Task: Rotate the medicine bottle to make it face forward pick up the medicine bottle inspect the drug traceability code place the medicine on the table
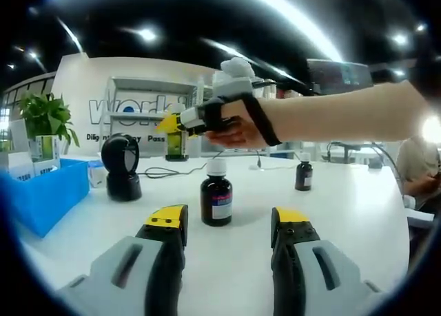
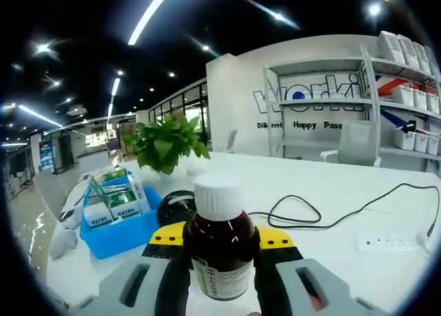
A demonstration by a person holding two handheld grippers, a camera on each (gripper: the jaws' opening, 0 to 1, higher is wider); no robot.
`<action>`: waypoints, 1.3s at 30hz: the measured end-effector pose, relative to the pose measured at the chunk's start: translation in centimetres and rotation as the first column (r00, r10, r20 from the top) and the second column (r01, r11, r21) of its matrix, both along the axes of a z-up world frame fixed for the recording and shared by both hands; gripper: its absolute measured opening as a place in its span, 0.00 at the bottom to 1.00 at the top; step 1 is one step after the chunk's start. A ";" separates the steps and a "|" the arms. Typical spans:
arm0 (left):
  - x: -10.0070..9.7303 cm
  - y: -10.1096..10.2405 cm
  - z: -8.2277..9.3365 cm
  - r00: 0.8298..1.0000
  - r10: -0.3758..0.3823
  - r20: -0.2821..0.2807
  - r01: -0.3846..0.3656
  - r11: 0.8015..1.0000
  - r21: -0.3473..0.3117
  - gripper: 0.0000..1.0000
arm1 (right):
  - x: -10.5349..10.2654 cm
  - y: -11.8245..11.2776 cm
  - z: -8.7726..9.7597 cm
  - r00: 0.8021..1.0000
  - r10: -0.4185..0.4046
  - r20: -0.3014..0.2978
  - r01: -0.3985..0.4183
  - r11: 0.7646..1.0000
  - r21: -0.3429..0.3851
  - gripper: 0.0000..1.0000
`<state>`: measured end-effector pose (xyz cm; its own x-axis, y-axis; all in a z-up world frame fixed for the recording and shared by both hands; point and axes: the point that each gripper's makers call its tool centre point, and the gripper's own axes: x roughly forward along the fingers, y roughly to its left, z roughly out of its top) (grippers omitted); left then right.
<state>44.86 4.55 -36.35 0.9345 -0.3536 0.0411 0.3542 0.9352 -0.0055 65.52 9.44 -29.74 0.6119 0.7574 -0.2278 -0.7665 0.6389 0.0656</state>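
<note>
White table [image 1: 358, 213]: one, spread under and ahead of both tongs, serving as the put-down surface.

Blue bin [image 1: 41, 195]: one, left of the left gripper [image 1: 227, 223], holding boxed stock out of the working lane.

Potted plant [image 2: 165, 145]: one, beyond the right gripper [image 2: 222, 241], decor only.

Black scanner [image 1: 121, 166]: one, ahead-left of the left tongs, likely stationed for code reading.

Medicine bottles: three counted. One stands between and just ahead of the open, empty left jaws [image 1: 216, 192]; one stands well apart, ahead-right [image 1: 304, 173]; one is clamped in the right tongs [image 2: 220, 244], raised off the table, label toward the camera, probably for the traceability check.

Hand [image 1: 231, 127] carries that right gripper.
</note>
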 end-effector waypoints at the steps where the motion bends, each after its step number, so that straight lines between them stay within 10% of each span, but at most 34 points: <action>1: 0.0 0.0 0.0 1.000 0.000 0.000 0.000 1.000 0.000 0.39 | -0.1 0.0 -0.2 1.000 0.001 -0.002 -0.001 1.000 -0.002 0.31; 19: 0.0 -0.1 0.0 1.000 -0.004 -0.002 0.004 1.000 0.003 0.39 | 0.1 -0.5 -1.2 1.000 -0.004 -0.023 0.004 1.000 -0.011 0.31; 39: 0.0 -0.3 -0.1 1.000 -0.004 -0.004 0.004 1.000 0.015 0.39 | -1.2 -4.0 4.7 0.998 -0.009 0.060 0.005 0.999 0.054 0.31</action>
<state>44.90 4.28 -36.48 0.9331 -0.3582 0.0316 0.3581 0.9337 0.0074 64.36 5.46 -25.04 0.6285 0.7634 -0.1494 -0.7657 0.6410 0.0542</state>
